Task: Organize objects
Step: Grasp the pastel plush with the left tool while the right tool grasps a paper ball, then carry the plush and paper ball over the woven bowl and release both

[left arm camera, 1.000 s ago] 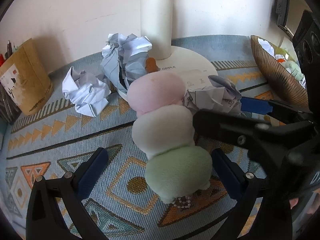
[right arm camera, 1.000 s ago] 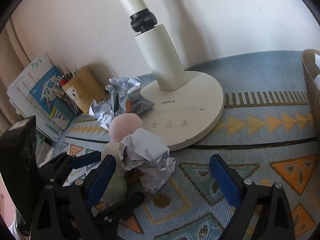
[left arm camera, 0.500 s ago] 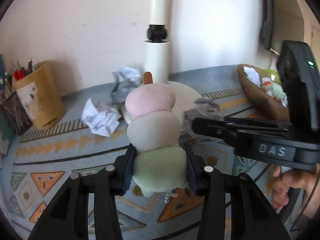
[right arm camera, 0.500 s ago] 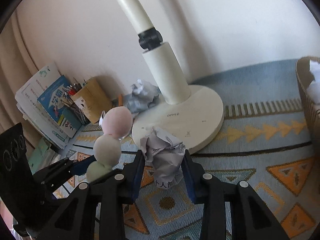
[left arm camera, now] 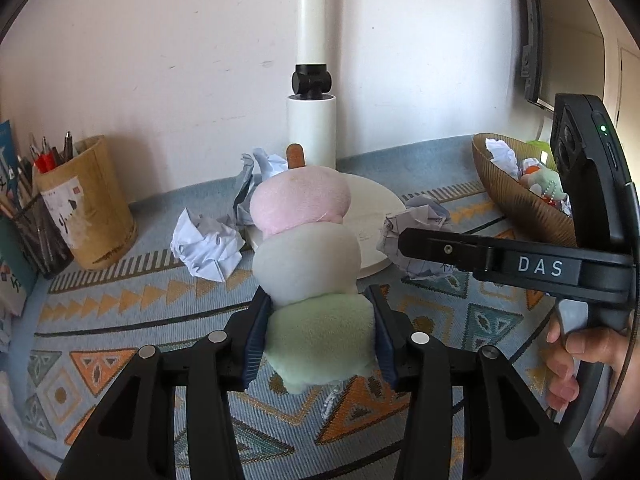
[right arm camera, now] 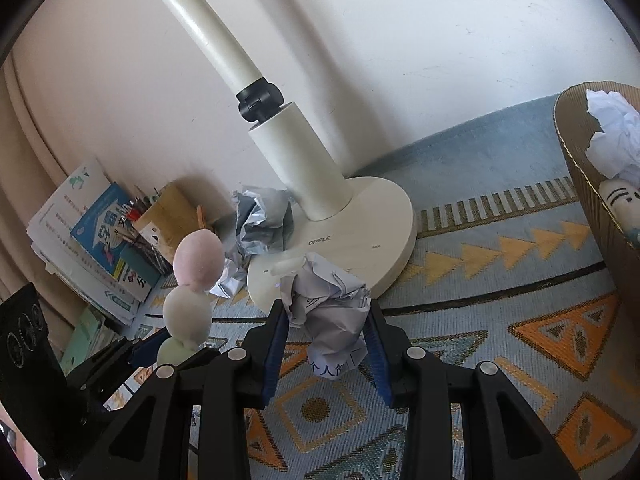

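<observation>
Left gripper [left arm camera: 318, 336] is clenched on the plush [left arm camera: 312, 256], a skewer toy of three soft balls: pink on top, white in the middle, green at the bottom. The blue pads press the green ball from both sides; the toy stands upright, clear of the mat [left arm camera: 132, 320], its brown stick tip showing above the pink ball.

Right gripper [right arm camera: 326, 344] is clenched on a paper wad [right arm camera: 328, 304], pads squeezing its lower half. The wad sits in front of the lamp base [right arm camera: 360, 216], at its near edge; whether they touch cannot be told. A hand [left arm camera: 576, 364] grips that tool's handle, seen at the right edge of the left view.

On the mat: a second wad [left arm camera: 206, 242] lies left of the plush, and a third [right arm camera: 262, 220] against the lamp base by the column.

Brown basket [left arm camera: 516, 196] at far right holds crumpled paper and small toys. Pen holder [left arm camera: 86, 204] stands at left by the wall, books [right arm camera: 92, 240] beside it.
</observation>
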The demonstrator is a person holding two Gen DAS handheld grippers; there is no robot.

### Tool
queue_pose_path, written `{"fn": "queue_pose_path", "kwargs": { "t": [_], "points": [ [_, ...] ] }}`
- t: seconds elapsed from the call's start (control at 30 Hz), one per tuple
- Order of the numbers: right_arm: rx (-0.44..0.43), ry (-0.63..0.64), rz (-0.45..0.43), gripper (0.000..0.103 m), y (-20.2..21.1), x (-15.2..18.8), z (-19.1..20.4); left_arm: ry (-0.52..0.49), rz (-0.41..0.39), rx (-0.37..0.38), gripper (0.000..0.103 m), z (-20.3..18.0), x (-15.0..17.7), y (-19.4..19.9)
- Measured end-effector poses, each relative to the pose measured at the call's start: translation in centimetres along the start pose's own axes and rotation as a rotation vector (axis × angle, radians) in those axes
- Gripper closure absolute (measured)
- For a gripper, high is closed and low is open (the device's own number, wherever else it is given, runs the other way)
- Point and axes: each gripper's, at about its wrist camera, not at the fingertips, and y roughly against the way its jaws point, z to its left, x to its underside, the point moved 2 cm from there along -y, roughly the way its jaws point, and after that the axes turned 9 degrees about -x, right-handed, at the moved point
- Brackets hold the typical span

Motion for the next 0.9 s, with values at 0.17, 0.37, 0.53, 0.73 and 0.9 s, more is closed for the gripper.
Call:
{"fn": "queue_pose_path", "kwargs": {
  "t": [0.17,0.37,0.53,0.73,0.9],
  "points": [
    [0.013,0.027,0.005,0.066,-0.2,0.0,0.6,0.004,-0.008,0.005,0.059,0.2,0.1,0.1],
    [0.026,0.056,-0.009,0.066,-0.1,0.1,1.0,0.026,-0.069,-0.015,0.059,0.7,0.2,1.2],
    [0.065,0.065,-0.063,0.066,0.9,0.0,1.1,0.047,-0.072,-0.039,0.059,1.2,0.2,1.2],
    [0.068,0.056,-0.077,0.066,2.0,0.3,1.4,0.071,-0.046,-0.076,0.059,1.7,0.3,1.2],
    [0.008,0.049,-0.102,0.066,5.1,-0.3,2.6,0.070,-0.059,-0.100,0.059,1.4,-0.1,3.3]
  ]
}}
